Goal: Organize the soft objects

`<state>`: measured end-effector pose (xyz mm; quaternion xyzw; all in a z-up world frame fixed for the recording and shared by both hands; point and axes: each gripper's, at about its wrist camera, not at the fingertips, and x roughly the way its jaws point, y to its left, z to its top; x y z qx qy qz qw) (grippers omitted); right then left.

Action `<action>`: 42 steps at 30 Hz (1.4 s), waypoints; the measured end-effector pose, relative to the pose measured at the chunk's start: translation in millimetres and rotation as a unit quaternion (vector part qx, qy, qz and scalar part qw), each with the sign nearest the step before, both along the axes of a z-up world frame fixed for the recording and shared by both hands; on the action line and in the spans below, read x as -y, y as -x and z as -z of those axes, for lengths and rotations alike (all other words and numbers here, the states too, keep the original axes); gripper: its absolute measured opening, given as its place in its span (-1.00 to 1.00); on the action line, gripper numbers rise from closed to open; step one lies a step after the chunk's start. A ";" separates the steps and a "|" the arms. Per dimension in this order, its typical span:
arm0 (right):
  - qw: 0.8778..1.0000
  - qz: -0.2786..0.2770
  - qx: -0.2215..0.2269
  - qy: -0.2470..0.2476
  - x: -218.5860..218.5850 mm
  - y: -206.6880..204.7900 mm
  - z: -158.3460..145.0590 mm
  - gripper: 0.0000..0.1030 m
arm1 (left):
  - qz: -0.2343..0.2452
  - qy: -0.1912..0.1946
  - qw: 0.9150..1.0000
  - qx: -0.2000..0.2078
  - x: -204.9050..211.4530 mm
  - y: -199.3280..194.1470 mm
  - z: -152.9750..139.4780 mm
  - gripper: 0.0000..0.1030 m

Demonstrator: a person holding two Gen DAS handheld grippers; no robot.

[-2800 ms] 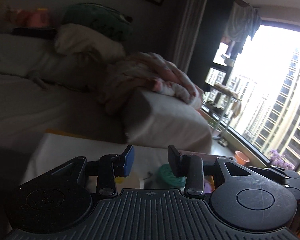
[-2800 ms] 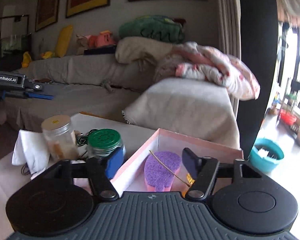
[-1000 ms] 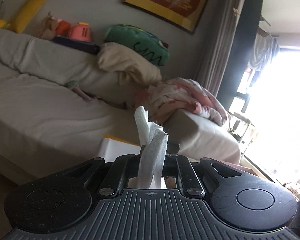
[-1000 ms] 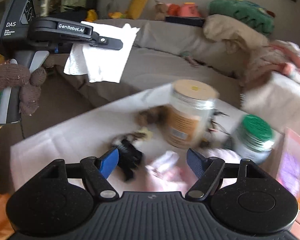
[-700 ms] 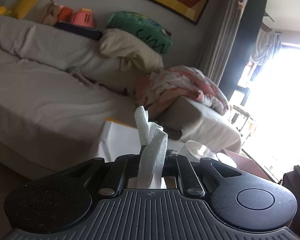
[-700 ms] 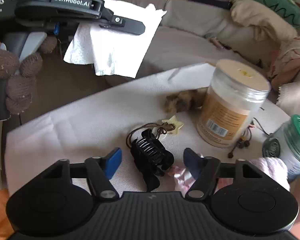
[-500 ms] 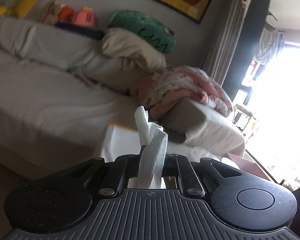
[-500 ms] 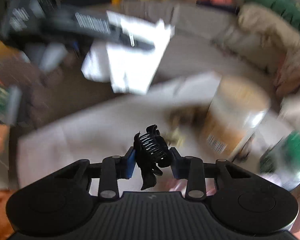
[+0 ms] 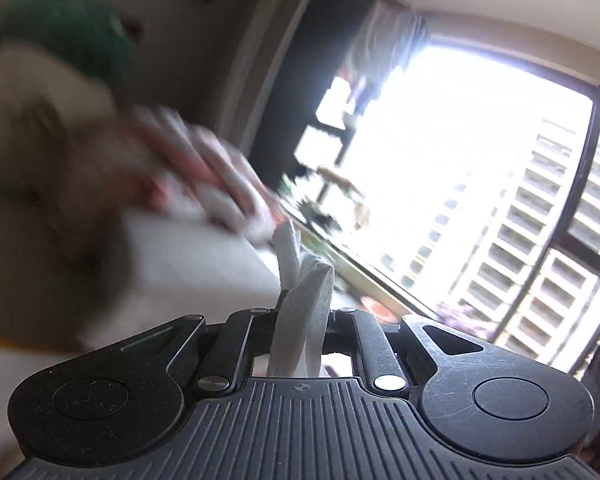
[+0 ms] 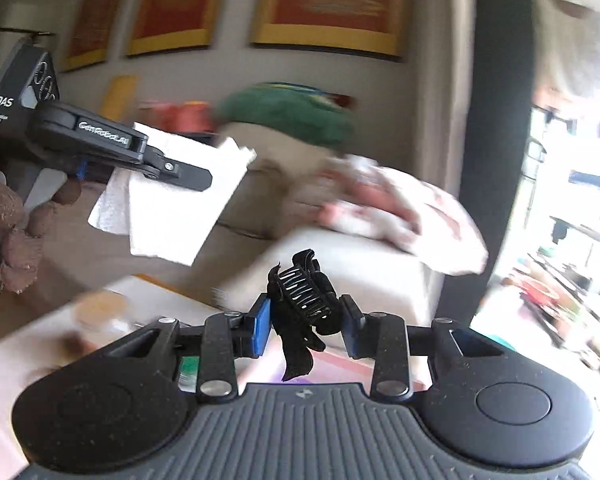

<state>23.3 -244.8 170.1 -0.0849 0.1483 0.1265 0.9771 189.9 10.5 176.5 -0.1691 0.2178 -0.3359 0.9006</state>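
I am carrying two light items above the counter [image 10: 28,344]. The paper towel [image 9: 300,312] is limp and tears easily, so I am pinching it at its bunched fold; the left gripper [image 9: 302,320] is fully closed on it. The hair clip [image 10: 302,300] is rigid, springy plastic; the right gripper [image 10: 305,326] is clamping its body, partly closed.

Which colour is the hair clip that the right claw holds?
Black. The hair clip shows best in the right wrist view, between the fingertips of the right claw.
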 end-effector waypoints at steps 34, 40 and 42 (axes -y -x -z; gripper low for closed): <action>0.970 0.042 -0.235 -0.048 13.0 -71.1 96.3 0.13 | -0.211 -0.152 0.965 -0.038 -139.4 153.1 115.2 -0.63; 0.990 -0.038 -0.129 0.036 -49.9 -10.5 73.1 0.33 | -0.256 -0.120 0.956 -0.084 -168.5 156.9 129.6 -0.63; 0.990 -0.072 -0.118 0.041 -66.4 5.4 74.6 0.34 | -0.236 -0.121 0.959 -0.097 -166.0 155.7 135.4 -0.63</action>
